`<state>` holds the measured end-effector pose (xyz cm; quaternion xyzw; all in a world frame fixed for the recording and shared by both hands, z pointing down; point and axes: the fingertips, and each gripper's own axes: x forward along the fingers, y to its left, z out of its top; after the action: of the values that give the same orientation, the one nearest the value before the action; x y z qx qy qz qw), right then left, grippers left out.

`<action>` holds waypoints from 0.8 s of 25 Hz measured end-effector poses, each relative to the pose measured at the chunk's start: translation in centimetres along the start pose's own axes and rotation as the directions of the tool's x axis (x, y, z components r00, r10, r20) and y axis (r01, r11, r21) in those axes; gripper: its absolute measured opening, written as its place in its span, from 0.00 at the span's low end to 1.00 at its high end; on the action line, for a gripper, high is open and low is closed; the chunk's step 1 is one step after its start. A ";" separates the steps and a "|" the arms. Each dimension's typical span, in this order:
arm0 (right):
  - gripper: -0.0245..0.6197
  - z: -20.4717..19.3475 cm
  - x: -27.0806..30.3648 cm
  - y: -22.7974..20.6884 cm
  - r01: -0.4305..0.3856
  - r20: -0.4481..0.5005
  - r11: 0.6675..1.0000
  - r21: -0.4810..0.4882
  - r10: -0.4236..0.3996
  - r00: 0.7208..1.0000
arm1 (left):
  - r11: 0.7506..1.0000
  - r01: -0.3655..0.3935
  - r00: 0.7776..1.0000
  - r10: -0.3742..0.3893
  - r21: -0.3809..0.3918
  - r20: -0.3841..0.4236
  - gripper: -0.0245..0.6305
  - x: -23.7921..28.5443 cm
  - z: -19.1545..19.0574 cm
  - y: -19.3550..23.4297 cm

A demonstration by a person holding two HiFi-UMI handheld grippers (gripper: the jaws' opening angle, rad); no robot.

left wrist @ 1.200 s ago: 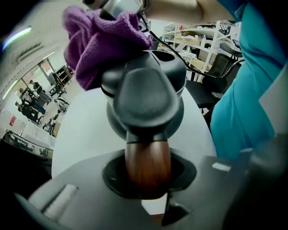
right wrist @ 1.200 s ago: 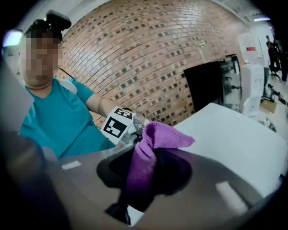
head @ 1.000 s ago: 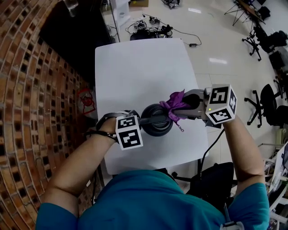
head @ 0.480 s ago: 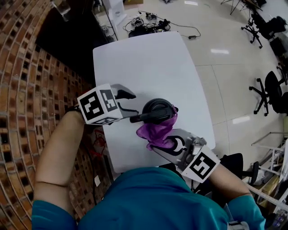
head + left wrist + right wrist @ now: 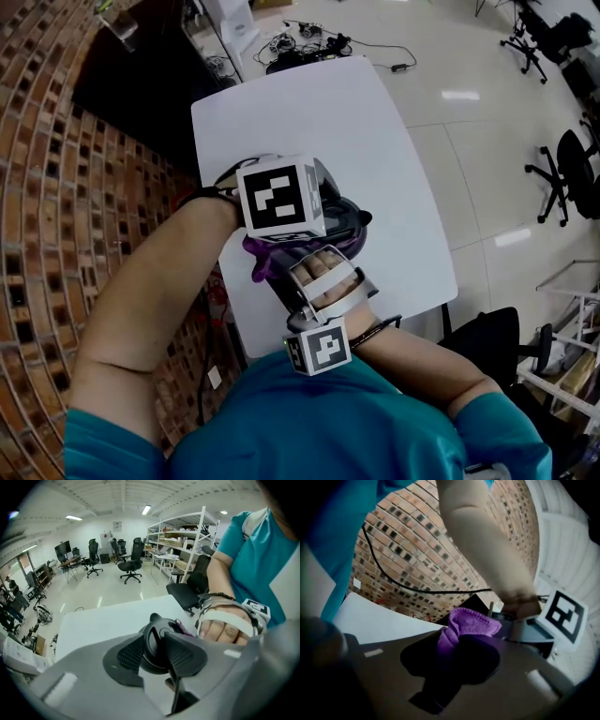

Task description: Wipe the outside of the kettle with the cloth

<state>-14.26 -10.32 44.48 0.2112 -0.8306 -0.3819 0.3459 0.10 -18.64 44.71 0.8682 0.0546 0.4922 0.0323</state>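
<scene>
Right gripper (image 5: 452, 658) pinching purple cloth (image 5: 472, 620), left gripper (image 5: 158, 654) jaws apart, just been closing, kettle (image 5: 155, 629) beyond their gap, ungripped

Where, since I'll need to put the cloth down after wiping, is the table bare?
The far half of the table, toward the cables, is bare, as is the strip between the kettle and the right-hand edge. The near edge is crowded with kettle, cloth and the person's arms.
</scene>
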 end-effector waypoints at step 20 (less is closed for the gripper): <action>0.20 -3.6 1.5 12.9 -0.316 -0.079 0.938 0.142 0.329 0.941 | 0.998 0.003 1.000 -0.002 -0.055 0.027 0.26 0.2 -0.1 -0.1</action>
<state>-13.74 -5.02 56.87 0.1130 -0.8579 -0.2552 0.4314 0.11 -18.53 44.89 0.8734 0.0418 0.4818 0.0576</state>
